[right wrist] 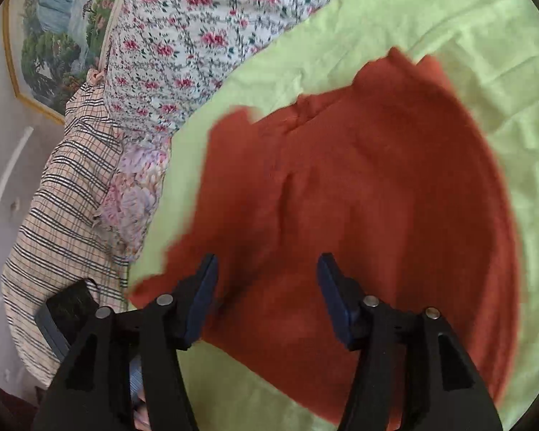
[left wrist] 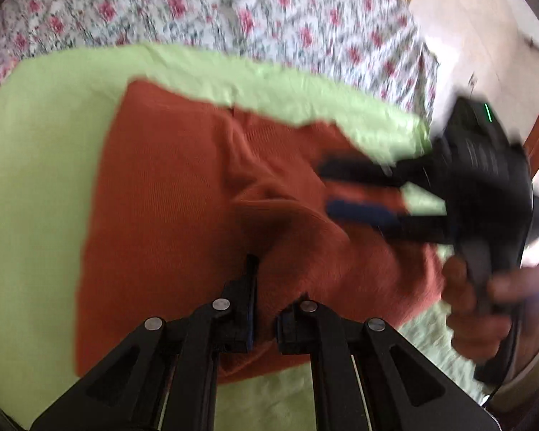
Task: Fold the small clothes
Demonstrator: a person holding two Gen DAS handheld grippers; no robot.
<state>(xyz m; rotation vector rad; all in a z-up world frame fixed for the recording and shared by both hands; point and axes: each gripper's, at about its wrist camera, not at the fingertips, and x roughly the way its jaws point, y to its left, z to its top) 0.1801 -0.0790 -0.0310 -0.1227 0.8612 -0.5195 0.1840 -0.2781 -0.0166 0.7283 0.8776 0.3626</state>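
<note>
The green sheet [right wrist: 395,18] covers the bed; the rust garment [right wrist: 359,197] lies spread on its middle. The left gripper [left wrist: 264,309] is pinched onto a raised fold at the garment's near edge. The right gripper [right wrist: 267,298] hangs over the garment's near edge, jaws wide apart, holding nothing. To fold cleanly, keep the pinched edge taut, carry it across evenly, and align edges before release.
</note>
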